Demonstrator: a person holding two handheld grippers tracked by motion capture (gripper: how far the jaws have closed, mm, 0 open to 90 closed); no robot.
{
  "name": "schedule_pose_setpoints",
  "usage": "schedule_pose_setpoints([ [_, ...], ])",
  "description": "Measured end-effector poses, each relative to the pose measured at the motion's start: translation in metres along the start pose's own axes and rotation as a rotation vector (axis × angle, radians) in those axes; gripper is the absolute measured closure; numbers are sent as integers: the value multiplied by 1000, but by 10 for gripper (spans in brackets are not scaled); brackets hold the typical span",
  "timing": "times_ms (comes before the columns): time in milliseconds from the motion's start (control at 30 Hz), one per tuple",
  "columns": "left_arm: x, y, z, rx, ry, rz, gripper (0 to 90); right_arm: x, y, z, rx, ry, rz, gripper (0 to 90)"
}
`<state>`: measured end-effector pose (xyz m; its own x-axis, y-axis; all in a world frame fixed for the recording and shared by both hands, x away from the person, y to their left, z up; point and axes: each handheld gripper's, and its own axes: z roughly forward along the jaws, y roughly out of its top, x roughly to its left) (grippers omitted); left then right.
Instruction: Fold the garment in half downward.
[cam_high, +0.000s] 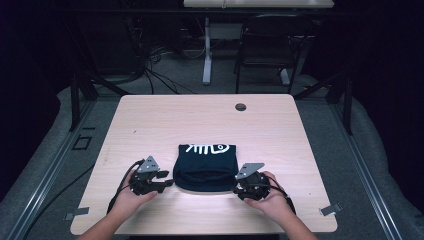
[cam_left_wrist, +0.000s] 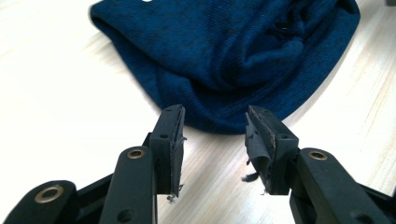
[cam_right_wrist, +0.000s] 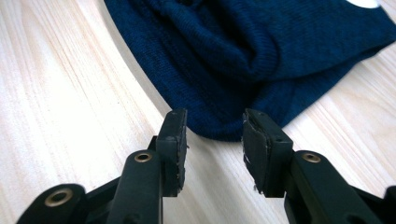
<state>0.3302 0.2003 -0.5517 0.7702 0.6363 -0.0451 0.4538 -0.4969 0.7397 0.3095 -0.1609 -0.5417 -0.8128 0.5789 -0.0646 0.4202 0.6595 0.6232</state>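
A folded dark blue knit garment (cam_high: 205, 167) with a white print along its far edge lies on the light wooden table (cam_high: 200, 120), near the front. My left gripper (cam_high: 167, 184) sits just off the garment's left front corner, held in a hand. In the left gripper view its jaws (cam_left_wrist: 214, 123) stand apart with only bare table between them, and the cloth (cam_left_wrist: 224, 56) lies just beyond the tips. My right gripper (cam_high: 235, 189) rests at the garment's right front corner. Its jaws (cam_right_wrist: 214, 122) are also apart and hold nothing, the cloth edge (cam_right_wrist: 243, 60) a short way ahead.
A small round grommet (cam_high: 240, 107) is set in the table near its far edge. Beyond the table stand a black chair (cam_high: 270, 45) and a white desk leg (cam_high: 207, 50) among floor cables. Metal rails run along both sides of the table.
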Motion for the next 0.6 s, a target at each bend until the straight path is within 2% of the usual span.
schedule_pose_setpoints([
  [100, 2, -4, -5, -10, 18, -7, 563, -2, -3, -7, -31, -4, 34, 587],
  [267, 7, -16, -7, -31, 3, -80, 556, -5, -11, -18, -69, -80, 54, 561],
  [400, 12, -22, -11, -27, 14, -101, 556, -7, -19, -21, -88, -88, 95, 554],
  [500, 15, -26, -14, -21, 34, -98, 555, -8, -25, -21, -90, -92, 117, 545],
  [600, 18, -28, -18, -27, 34, -105, 552, -11, -31, -21, -99, -87, 145, 536],
])
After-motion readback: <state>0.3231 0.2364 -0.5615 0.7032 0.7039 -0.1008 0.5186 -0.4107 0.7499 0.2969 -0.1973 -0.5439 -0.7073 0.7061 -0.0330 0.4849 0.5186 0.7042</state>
